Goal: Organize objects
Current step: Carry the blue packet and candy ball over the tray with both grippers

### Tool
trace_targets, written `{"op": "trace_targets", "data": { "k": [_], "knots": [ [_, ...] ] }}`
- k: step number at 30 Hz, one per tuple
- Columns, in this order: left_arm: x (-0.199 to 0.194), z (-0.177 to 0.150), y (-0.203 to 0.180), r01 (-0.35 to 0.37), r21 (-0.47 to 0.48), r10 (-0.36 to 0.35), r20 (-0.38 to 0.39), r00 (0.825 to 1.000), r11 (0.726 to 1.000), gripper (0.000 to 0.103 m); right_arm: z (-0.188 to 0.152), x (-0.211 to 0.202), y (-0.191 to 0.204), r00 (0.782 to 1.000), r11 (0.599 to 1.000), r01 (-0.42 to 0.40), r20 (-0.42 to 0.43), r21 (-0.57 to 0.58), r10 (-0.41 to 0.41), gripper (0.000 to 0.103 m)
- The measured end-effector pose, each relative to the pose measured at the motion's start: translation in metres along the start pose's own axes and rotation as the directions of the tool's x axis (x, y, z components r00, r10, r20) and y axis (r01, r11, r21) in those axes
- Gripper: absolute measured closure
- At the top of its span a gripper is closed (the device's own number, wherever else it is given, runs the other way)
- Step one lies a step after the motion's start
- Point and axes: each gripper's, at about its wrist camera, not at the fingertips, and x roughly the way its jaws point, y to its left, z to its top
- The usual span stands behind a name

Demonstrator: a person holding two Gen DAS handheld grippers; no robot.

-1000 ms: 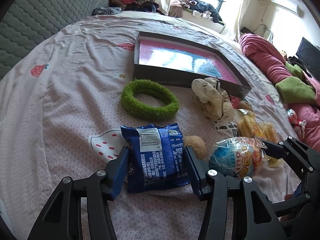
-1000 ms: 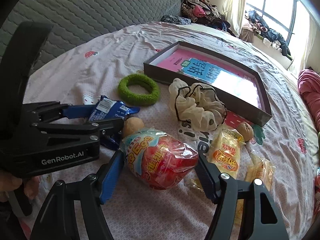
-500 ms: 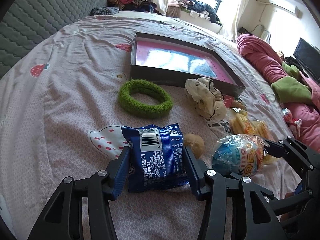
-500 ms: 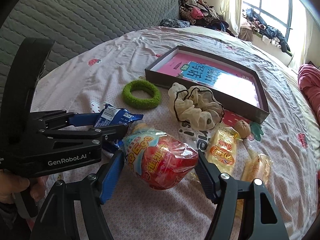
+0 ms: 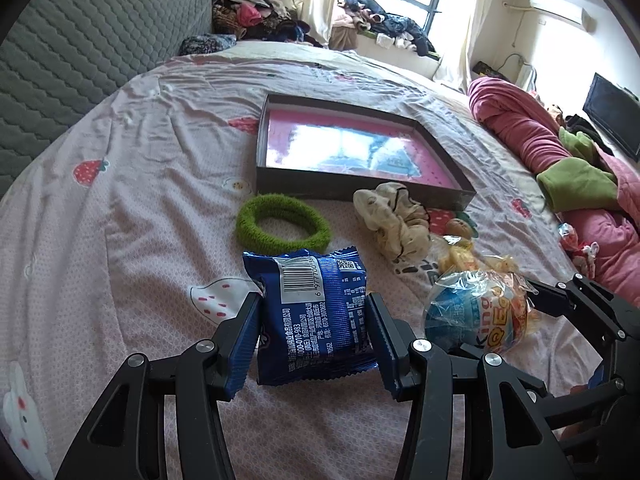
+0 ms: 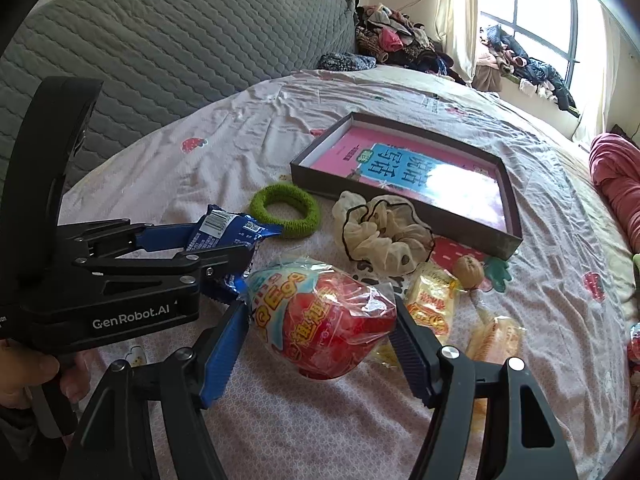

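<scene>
1. Left gripper point(image 5: 314, 340): jaws clamped on the two sides of a blue snack packet point(image 5: 312, 316), barcode side up, held clear of the bedsheet point(image 5: 120, 240).
2. Right gripper point(image 6: 320, 340): jaws closed on a round red-and-blue sweet in clear wrap point(image 6: 320, 320), also lifted off the sheet. A hand point(image 6: 20, 372) grips the left tool's handle at the frame edge.
3. Yellow snack packets point(image 6: 432, 300): lying on the sheet just beyond the right gripper, with a small brown ball point(image 6: 470, 272) beside them.
4. Cream scrunchie point(image 6: 380, 236): flat on the sheet, just before the box's near wall.
5. Green fuzzy ring point(image 5: 282, 226): flat, left of the scrunchie.
6. Shallow dark box point(image 5: 360, 194): open-topped, holding a pink book point(image 6: 400, 168).
7. Grey quilted headboard point(image 6: 160, 52): farthest back.
</scene>
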Motion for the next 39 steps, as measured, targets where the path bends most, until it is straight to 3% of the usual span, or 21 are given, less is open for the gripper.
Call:
{"op": "trace_targets", "data": {
  "k": [21, 39],
  "knots": [
    [-0.032, 0.019, -0.041, -0.011, 0.052, 0.008, 0.058, 0.998, 0.999, 0.049, 0.006, -0.044, -0.032, 0.996, 0.998, 0.041, 0.077, 0.053, -0.045, 0.033],
    [-0.025, 0.045, -0.069, -0.02, 0.086, 0.012, 0.088, 0.996, 0.996, 0.049, 0.023, -0.06, -0.073, 0.988, 0.992, 0.081, 0.125, 0.096, -0.093, 0.033]
  ]
}}
